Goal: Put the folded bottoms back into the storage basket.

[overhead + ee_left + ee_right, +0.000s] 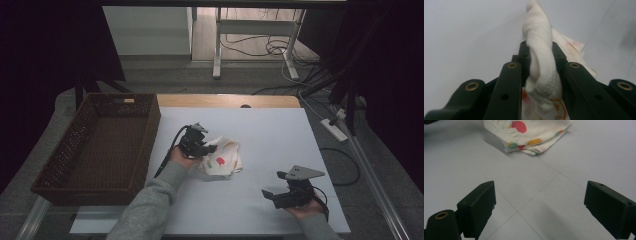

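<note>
- Left gripper (pixel 209 148) – jaws clamped on a bunched fold of the white fruit-print cloth (pixel 222 158), which lies near the middle of the table (pixel 280 130).
- Right gripper (pixel 268 195) – jaws wide apart, nothing between them, well clear of the cloth.
- Wicker basket (pixel 55 170) sits at the table's left.

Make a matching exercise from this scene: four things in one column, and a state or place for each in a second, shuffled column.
Things:
1. white cloth with coloured fruit print
2. dark woven wicker basket
3. left gripper
4. right gripper

States or places:
A. jaws wide apart, nothing between them
B. at the table's left edge
C. shut on a fold of fabric
D. bunched on the white table, one part pinched

Pairs: 1-D, 2-B, 3-C, 4-A
</note>
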`<state>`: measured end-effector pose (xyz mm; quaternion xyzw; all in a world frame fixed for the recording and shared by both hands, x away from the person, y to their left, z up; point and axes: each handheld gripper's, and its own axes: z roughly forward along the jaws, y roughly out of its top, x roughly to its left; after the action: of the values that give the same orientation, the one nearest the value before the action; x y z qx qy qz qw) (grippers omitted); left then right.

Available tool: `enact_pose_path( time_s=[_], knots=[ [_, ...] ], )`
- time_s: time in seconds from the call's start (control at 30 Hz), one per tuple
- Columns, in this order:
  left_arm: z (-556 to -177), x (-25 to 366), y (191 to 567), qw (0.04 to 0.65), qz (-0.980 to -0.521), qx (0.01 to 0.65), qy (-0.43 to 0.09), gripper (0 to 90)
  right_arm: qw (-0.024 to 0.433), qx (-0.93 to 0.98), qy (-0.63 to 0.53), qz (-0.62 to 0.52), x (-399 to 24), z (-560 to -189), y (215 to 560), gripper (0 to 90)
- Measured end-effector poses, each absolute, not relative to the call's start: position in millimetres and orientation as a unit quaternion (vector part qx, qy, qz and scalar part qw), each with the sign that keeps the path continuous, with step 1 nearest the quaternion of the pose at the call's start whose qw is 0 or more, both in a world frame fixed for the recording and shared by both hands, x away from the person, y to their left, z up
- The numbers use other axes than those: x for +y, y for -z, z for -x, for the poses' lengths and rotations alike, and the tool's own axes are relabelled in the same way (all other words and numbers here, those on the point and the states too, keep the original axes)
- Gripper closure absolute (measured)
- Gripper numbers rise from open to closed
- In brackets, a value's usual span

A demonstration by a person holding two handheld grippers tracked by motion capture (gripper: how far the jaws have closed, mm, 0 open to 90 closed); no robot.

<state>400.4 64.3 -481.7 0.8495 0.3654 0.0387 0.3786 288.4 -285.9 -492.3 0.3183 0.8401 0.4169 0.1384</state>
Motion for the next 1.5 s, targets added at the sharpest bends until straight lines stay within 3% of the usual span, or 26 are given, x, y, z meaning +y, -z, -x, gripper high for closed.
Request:
enact_pose_path(
  time_s=[1.5],
  knots=[
    [-381,72,428,0.445,-0.831,0.334,-0.031,75.9,0.148,0.838,-0.415,-0.321,-289,-286,491,11.3]
  ],
)
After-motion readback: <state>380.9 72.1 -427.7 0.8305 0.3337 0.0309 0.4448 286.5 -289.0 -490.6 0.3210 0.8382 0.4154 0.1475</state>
